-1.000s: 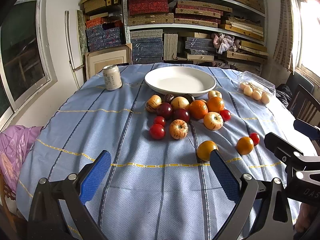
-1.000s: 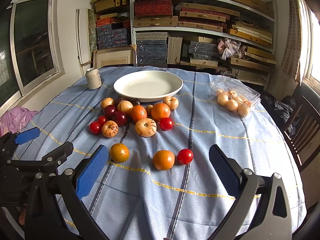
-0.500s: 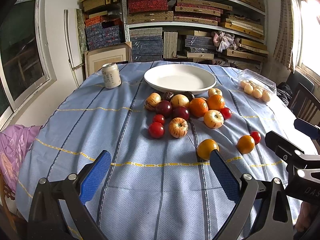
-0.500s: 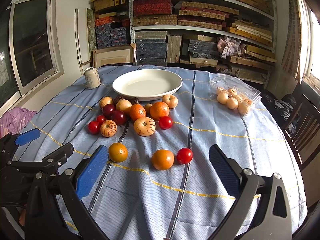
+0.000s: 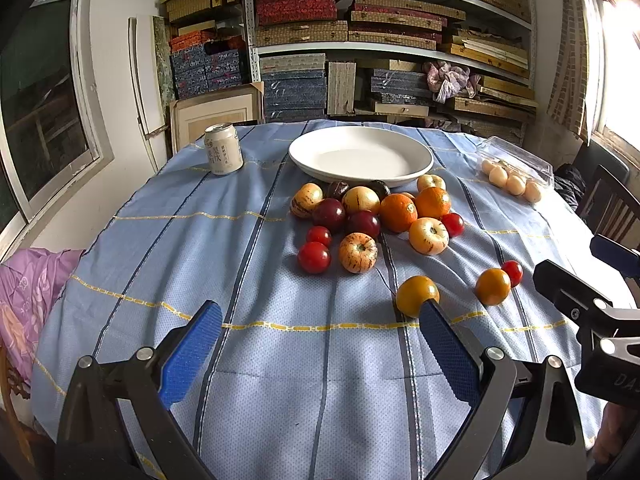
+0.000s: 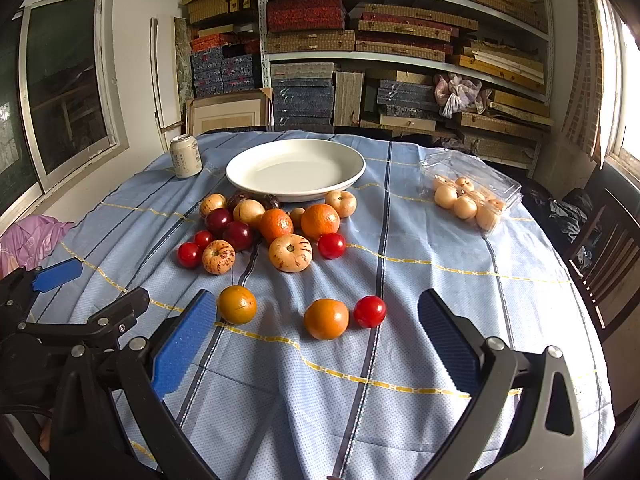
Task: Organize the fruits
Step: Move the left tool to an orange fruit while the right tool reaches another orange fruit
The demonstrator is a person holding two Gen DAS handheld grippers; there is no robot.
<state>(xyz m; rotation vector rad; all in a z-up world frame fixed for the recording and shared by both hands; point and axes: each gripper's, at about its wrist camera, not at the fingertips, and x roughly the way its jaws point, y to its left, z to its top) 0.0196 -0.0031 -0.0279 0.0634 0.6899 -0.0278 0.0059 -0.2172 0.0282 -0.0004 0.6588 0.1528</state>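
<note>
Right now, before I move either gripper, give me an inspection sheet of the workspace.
Surface: round table under a blue cloth, creased.
Job's things: white plate empty; fruit cluster just in front of it; three loose fruits nearer the grippers.
Clutter: can left of the plate; clear box of pale fruit at the right, lid open.
Grippers: left gripper and right gripper open, holding nothing, above the cloth.
Cables: nothing seen.
Surroundings: shelves of boxes behind; windows both sides; chair at the right.
</note>
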